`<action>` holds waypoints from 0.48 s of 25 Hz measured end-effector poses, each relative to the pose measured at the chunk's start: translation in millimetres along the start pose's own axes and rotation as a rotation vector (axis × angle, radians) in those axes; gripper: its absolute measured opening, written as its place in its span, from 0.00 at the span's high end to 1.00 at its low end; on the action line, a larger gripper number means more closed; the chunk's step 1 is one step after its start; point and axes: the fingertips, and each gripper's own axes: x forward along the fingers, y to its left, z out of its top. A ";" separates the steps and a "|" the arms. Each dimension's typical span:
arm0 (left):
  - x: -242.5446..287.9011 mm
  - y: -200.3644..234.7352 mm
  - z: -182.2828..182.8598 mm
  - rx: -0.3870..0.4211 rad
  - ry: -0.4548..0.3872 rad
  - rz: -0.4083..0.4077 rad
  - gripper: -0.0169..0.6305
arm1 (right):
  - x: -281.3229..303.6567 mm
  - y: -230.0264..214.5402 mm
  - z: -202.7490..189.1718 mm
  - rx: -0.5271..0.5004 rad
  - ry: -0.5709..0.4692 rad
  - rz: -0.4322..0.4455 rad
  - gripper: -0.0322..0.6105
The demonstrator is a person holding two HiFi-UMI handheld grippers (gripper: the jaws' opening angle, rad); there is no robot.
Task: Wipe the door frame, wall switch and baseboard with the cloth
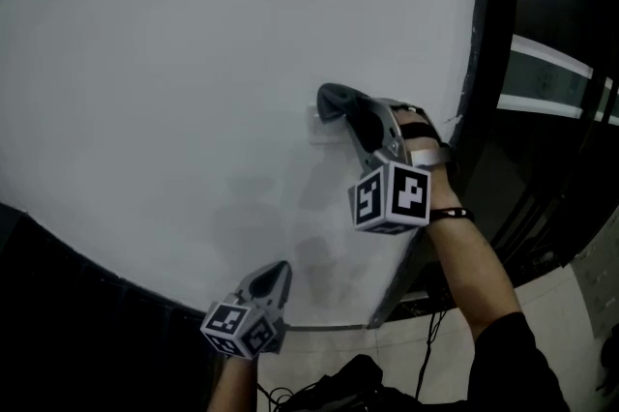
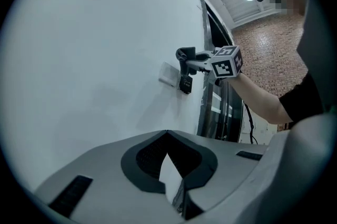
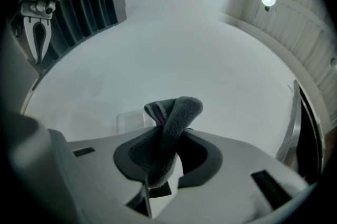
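Cloth (image 3: pixel 181 110) beside wall switch (image 3: pixel 129 121): grey, fleecy, folded.
Pinched tight in right gripper (image 3: pixel 163 136); nap plain only in right gripper view. Left gripper (image 2: pixel 167 136) closed, empty.

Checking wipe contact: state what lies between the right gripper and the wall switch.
Only the cloth, pinched by the right gripper, its folded end reaching toward the wall switch. The right gripper view shows this; contact cannot be told.
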 end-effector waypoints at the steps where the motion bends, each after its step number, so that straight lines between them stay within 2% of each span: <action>1: 0.8 2.3 0.6 0.003 0.002 0.004 0.98 | -1.5 -6.7 0.7 -0.016 0.004 -0.028 0.81; 4: 2.9 9.1 0.3 0.009 0.012 0.021 0.98 | 5.0 -11.9 -7.2 -0.093 0.068 -0.069 0.81; 7: 3.4 6.7 -0.7 -0.001 0.007 0.006 0.98 | 18.1 17.0 -18.3 -0.147 0.134 -0.016 0.81; 9: 3.7 4.7 -4.2 -0.006 0.008 -0.009 0.98 | 23.9 40.6 -25.6 -0.158 0.148 0.030 0.81; 12: 2.6 10.8 -12.7 -0.011 0.036 0.003 0.98 | 25.5 59.6 -30.9 -0.155 0.158 0.053 0.81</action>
